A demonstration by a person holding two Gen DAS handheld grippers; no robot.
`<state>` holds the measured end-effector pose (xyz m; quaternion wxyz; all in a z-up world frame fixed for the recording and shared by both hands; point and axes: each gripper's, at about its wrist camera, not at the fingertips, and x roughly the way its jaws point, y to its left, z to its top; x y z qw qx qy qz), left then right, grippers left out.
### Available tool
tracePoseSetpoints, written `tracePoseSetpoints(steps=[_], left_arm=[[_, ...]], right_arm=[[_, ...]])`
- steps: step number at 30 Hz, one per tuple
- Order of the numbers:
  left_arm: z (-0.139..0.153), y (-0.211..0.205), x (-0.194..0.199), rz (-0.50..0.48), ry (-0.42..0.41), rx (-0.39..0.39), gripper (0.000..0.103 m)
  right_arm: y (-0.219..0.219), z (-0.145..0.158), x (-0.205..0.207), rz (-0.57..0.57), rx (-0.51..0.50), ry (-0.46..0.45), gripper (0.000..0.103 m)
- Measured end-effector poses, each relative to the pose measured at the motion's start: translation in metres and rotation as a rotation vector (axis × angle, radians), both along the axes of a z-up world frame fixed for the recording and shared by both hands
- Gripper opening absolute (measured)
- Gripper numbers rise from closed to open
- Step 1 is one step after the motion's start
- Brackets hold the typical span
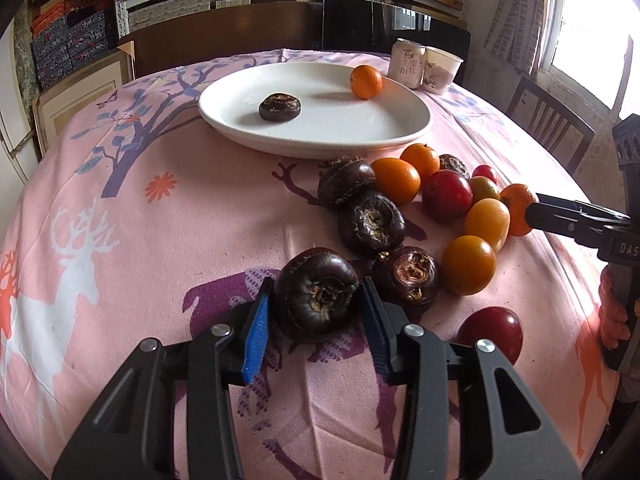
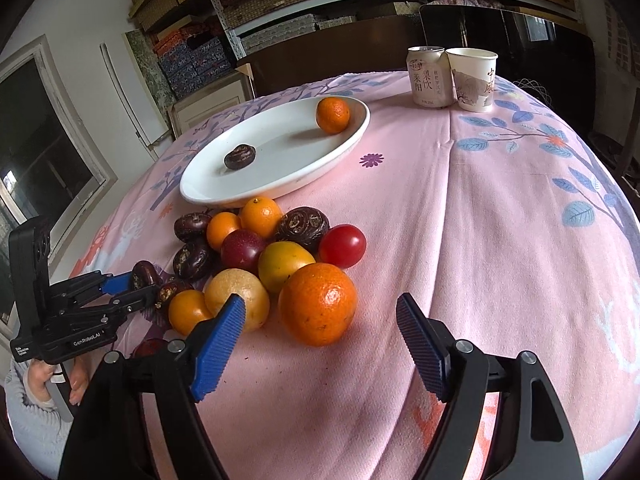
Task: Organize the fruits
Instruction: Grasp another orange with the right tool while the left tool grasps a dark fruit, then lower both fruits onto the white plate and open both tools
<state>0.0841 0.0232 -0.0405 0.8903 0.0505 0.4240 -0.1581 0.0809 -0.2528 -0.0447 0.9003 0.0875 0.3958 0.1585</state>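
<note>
I am clamping my left gripper (image 1: 318,312) on a dark water chestnut (image 1: 316,294) lying on the pink tablecloth (image 1: 140,260), while my right gripper (image 2: 320,316) is hovering wide open just before a large orange (image 2: 317,304), empty.

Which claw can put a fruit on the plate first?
Probably the left claw. Its pads already squeeze a dark water chestnut, so it only needs carrying to the white plate. The right claw is open, with the big orange just ahead, ungrasped.
</note>
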Motion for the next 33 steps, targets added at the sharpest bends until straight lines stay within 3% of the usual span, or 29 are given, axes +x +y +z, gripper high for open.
tracePoseSetpoints(steps=[10, 15, 21, 28, 33], left_arm=[[0.001, -0.001, 0.0, -0.011, 0.003, -0.02, 0.042], [0.01, 0.006, -0.002, 0.014, -0.027, -0.05, 0.042], [0.041, 0.018, 0.011, 0.063, -0.069, -0.127, 0.042], [0.059, -0.009, 0.068, 0.054, -0.062, -0.145, 0.042], [0.046, -0.023, 0.106, 0.065, -0.029, -0.164, 0.042]], right_arm=[[-0.002, -0.014, 0.016, 0.03, 0.055, 0.072, 0.042], [-0.008, -0.006, 0.012, 0.029, 0.102, 0.034, 0.041], [-0.019, 0.01, 0.013, -0.001, 0.161, -0.005, 0.041], [0.008, 0.047, 0.061, 0.033, 0.166, -0.029, 0.041], [0.036, 0.044, 0.107, 0.033, 0.151, -0.022, 0.041]])
